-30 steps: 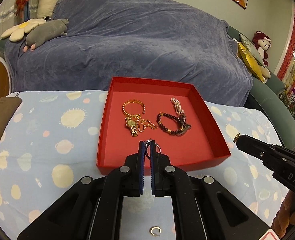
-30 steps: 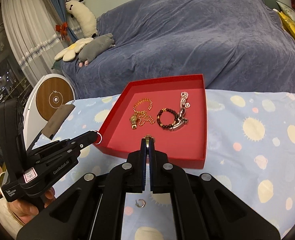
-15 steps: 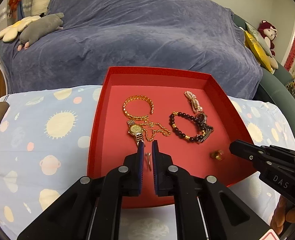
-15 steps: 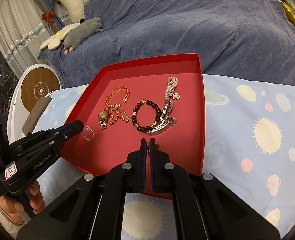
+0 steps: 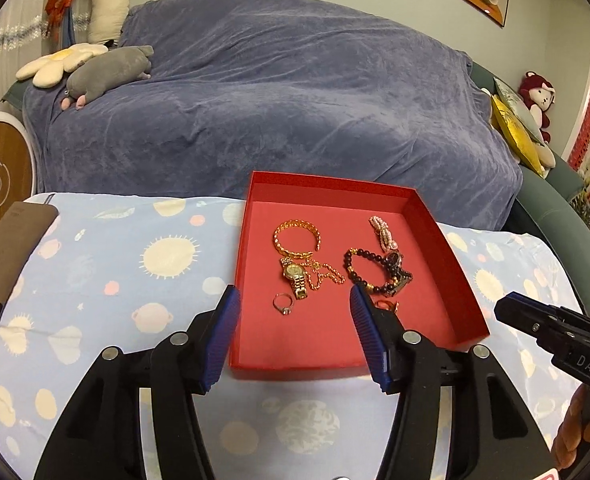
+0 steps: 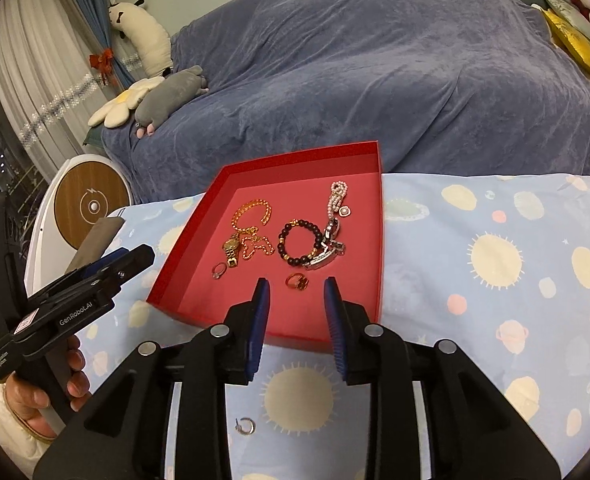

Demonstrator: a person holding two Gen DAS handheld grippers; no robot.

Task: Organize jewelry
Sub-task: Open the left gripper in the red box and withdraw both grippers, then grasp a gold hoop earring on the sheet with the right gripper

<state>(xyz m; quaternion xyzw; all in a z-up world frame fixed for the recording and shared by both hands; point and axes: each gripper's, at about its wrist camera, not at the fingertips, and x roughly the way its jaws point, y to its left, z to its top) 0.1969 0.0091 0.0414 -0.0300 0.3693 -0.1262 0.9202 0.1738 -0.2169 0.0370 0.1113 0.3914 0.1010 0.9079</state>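
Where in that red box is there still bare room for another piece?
The red box is bare along its near wall and in its far-left corner. The middle is crowded: gold watch, bead bracelet, silver ring, gold ring.

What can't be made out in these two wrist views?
- Gold ring: left wrist view, mostly hidden behind the left hand-held gripper finger; shows whole in the right wrist view.
- Small hoop earring on the tablecloth: right wrist view only, too small to tell its clasp; hidden in the left view.
- Watch dial: too small to read.
- Right hand-held gripper body: cut off by the bottom edge.
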